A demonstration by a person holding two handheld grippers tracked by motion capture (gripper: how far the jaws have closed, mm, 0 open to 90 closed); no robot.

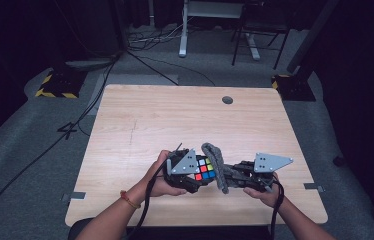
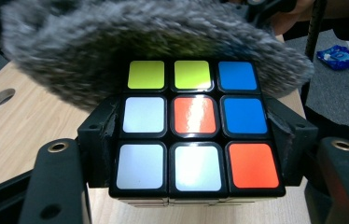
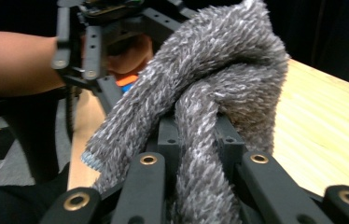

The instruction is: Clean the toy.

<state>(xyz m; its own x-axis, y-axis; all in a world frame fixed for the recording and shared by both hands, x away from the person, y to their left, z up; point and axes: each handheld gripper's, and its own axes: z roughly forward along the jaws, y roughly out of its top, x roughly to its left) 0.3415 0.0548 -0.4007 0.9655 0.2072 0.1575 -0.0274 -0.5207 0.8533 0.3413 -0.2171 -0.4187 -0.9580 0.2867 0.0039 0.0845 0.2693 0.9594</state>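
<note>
Gripping cube [image 2: 196,128] between jaws, left claw [image 1: 202,172] clamped on its sides above desk [image 1: 185,117]. Grey cloth [image 1: 217,165] pressed against cube's far edge, just ahead of left claw. Right claw [image 1: 227,176] clamped on cloth.

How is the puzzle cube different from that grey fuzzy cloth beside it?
The puzzle cube is hard, glossy and square-edged, with yellow-green, blue, white and orange-red stickers; the cloth is soft, shaggy, plain grey and bunched. The cube sits in the left tongs; the cloth in the right tongs. Both are held above the table, touching.
</note>
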